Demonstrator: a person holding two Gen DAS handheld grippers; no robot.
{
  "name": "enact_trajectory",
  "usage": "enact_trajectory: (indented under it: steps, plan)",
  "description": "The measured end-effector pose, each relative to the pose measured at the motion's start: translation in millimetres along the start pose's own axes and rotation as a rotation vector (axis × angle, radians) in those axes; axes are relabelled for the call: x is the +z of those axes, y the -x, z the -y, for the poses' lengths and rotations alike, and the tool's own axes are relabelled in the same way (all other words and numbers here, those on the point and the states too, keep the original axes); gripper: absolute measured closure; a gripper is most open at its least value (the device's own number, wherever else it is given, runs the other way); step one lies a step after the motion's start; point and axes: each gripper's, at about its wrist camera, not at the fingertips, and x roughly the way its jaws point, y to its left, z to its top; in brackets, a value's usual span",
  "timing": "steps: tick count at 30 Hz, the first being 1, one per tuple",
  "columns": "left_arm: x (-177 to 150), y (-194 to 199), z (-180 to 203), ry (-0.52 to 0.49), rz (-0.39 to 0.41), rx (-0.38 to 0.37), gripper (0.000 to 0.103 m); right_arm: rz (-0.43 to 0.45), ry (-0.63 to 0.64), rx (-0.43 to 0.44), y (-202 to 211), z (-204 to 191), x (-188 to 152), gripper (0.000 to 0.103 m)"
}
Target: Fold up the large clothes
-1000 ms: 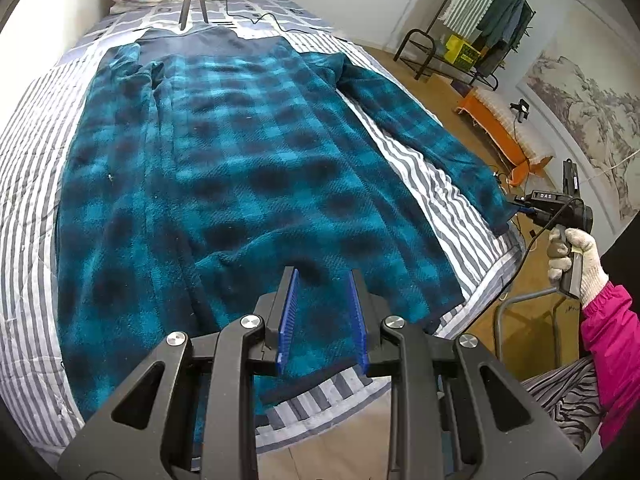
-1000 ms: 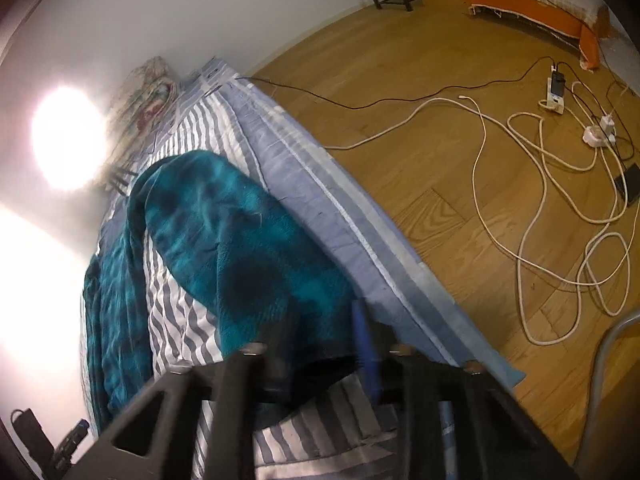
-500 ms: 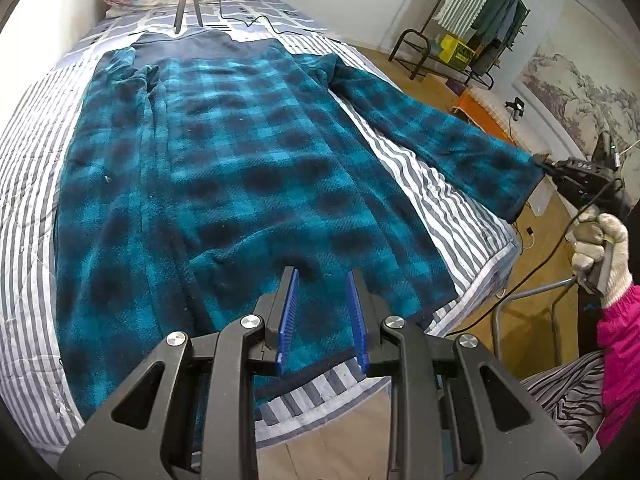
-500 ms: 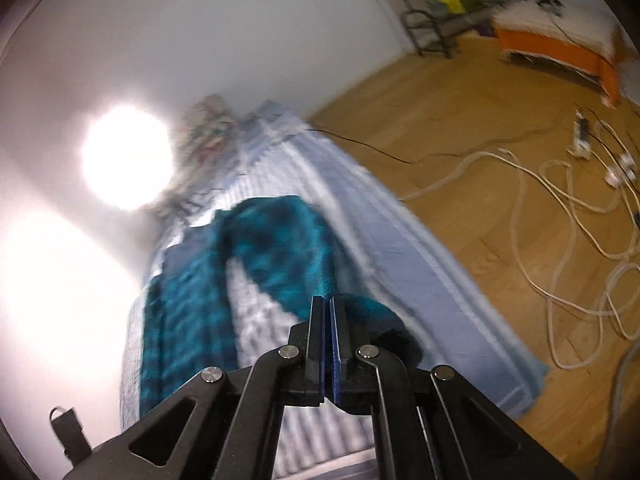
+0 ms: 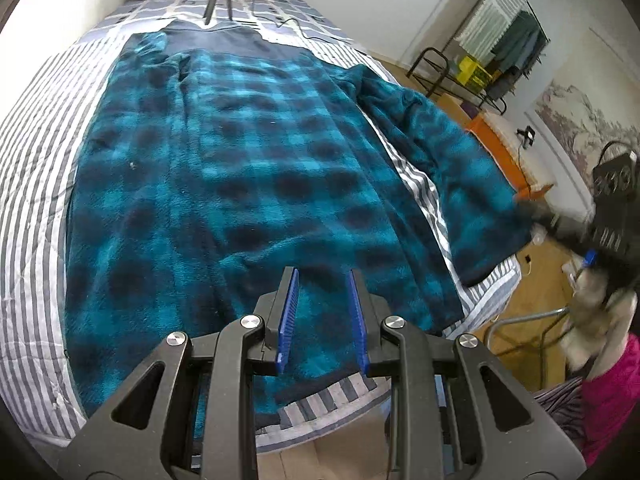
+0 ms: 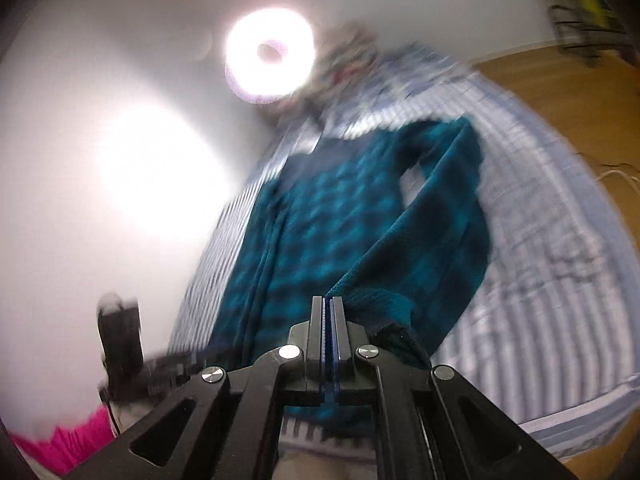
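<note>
- Two claws are at work over one teal plaid garment point(image 5: 248, 184), which lies spread flat on a striped bed point(image 5: 36, 168), collar end far away and hem nearest the left wrist camera.
- Left claw point(image 5: 322, 316) hovers above the hem with its blue pads point(image 5: 289, 312) narrowly apart and nothing between them.
- Right claw point(image 6: 328, 336) has its jaws pressed fully together; the cuff end of the sleeve point(image 6: 448, 232) bunches right at its tips and looks pinched there, though motion blur keeps me from being certain.
- From the left wrist view, the sleeve point(image 5: 448, 168) stretches out off the body toward the bed's right edge, raised at its outer end by the person's gloved hand point(image 5: 592, 308).
- My reading: the sleeve's long axis runs from shoulder outward to the right claw, so folding it means carrying the cuff across, inward over the body panel. Right hand is plainly the nearer one; left is placed to steady the hem.
</note>
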Motion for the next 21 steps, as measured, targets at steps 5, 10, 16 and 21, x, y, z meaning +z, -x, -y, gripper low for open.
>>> enact_trajectory:
  steps: [5,10,16,21]
  plan:
    - [-1.6,-6.0,-6.6,0.056,-0.023,-0.047,0.079,-0.191,0.093,0.014,-63.5,-16.0,-24.9,0.103]
    - [-3.6,-15.2,1.2,0.067,-0.045,-0.099,0.052,-0.277,0.095,0.077,-73.8,-18.2,-32.7,0.076]
    - [7.6,-40.3,14.3,0.081,-0.079,-0.125,0.045,-0.180,0.102,0.044,-41.2,-6.3,-6.2,0.067]
    - [14.9,-71.2,11.0,0.196,-0.153,-0.197,0.045,-0.116,0.023,-0.037,-36.2,30.0,41.1,0.065]
